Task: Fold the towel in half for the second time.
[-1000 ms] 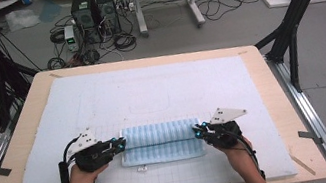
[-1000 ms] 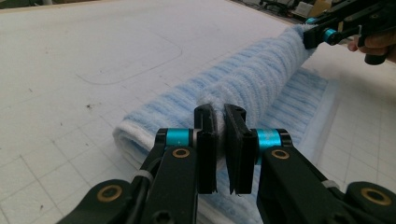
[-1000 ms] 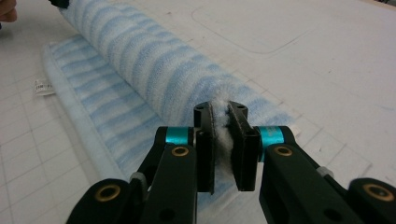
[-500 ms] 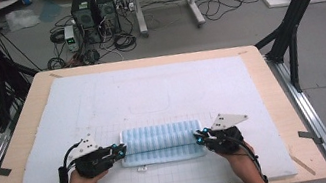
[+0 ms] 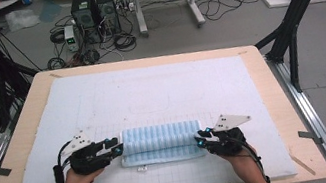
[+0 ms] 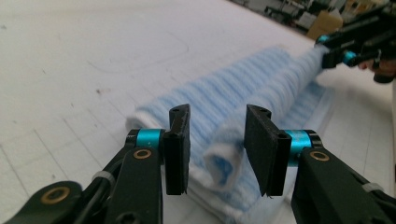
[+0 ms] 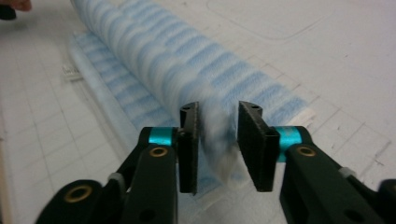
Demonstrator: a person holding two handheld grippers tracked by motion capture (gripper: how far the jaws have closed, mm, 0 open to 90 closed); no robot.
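A blue-and-white striped towel [image 5: 160, 143] lies partly rolled on the white mat [image 5: 150, 88], near the front edge. My left gripper [image 5: 116, 148] is at its left end and my right gripper [image 5: 201, 140] at its right end. In the left gripper view the jaws of the left gripper [image 6: 218, 112] stand apart around the towel's [image 6: 243, 93] rolled edge, having just been opening. In the right gripper view the right gripper [image 7: 219, 107] has also just been opening, with a blurred fold of the towel [image 7: 187, 56] loose between its pads.
The mat covers most of the wooden table [image 5: 278, 96], with free room behind the towel. The right gripper [image 6: 345, 46] shows far off in the left gripper view. Computers and cables lie on the floor beyond the table.
Both grippers' jaws have parted from the towel's ends, which they pinched before. The hands have hardly moved, and the towel stays in place.
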